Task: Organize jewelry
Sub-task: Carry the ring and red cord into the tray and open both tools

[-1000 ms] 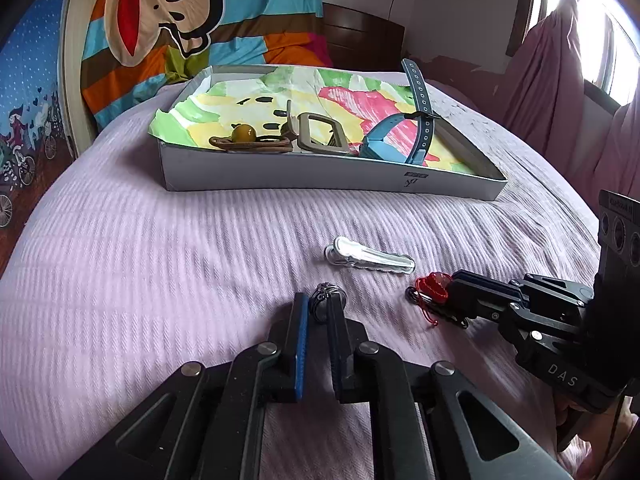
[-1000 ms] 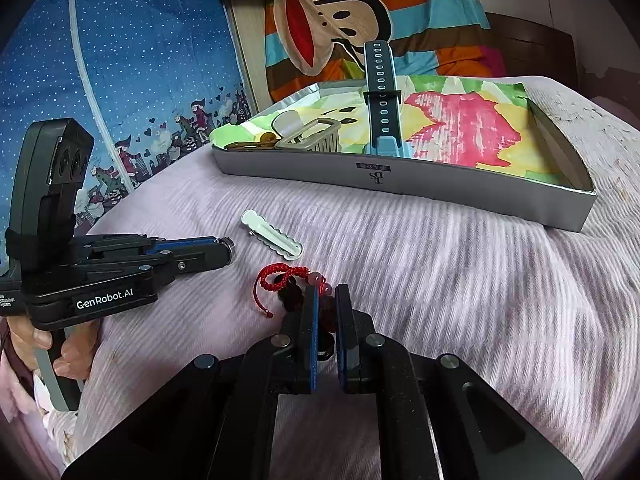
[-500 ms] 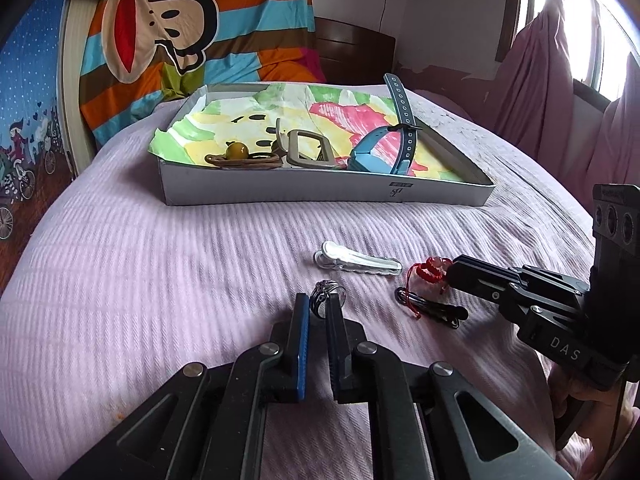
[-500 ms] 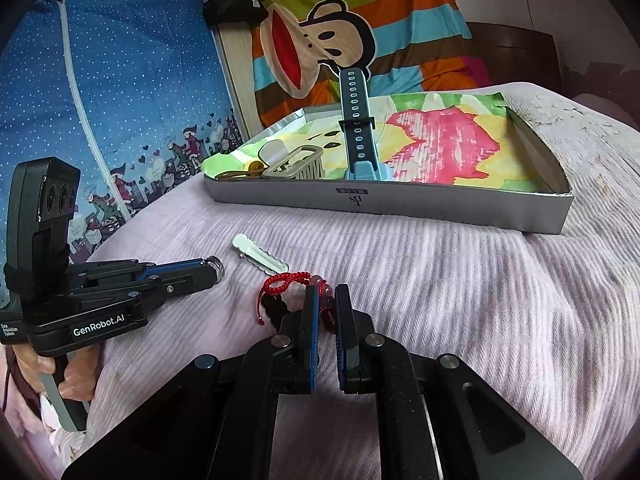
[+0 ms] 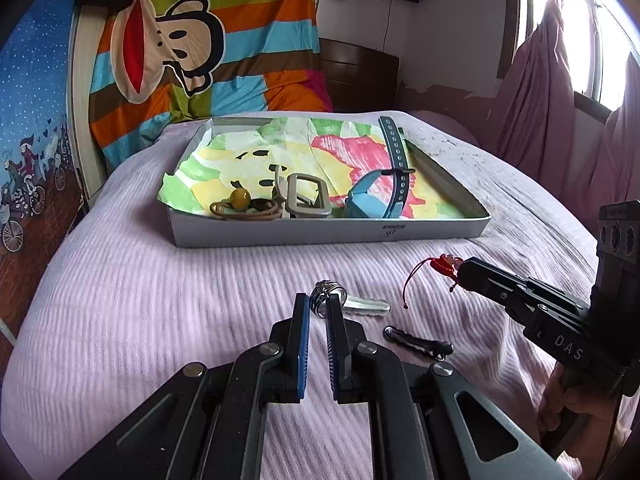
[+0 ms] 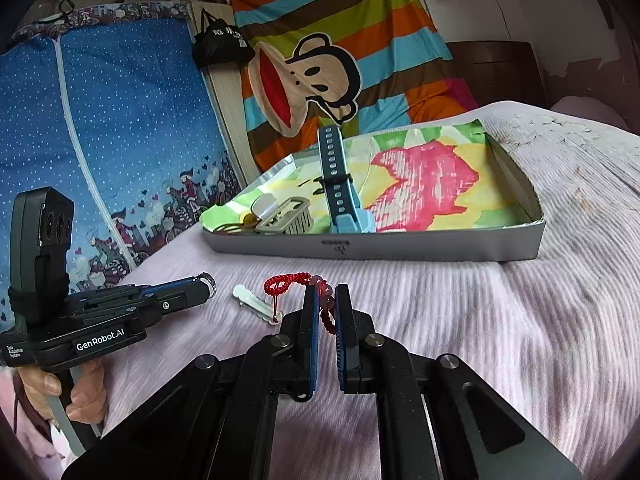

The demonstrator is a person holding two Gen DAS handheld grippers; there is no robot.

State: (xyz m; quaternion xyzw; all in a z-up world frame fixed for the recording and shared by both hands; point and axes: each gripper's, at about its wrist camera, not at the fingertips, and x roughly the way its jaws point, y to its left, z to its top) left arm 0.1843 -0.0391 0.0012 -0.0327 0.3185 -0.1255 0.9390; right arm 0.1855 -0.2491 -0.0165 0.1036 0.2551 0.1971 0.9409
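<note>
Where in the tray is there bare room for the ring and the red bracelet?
Free: the tray's pink-painted right half, between the blue watch and the right wall, plus the back by the far wall. Crowded: the front-left corner, with the hair tie and grey buckle.

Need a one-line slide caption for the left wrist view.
Left gripper pinches a silver ring; right gripper lifts a red bracelet near the tray.

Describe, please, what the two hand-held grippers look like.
Both are black, with angular linkage arms, silver pivot bolts and ribbed blue pads on two flat fingers. The left hand-held gripper reads "GenRobot.AI" in white; the right hand-held gripper shows "DAS". Each carries an upright black block with three round lenses.
</note>
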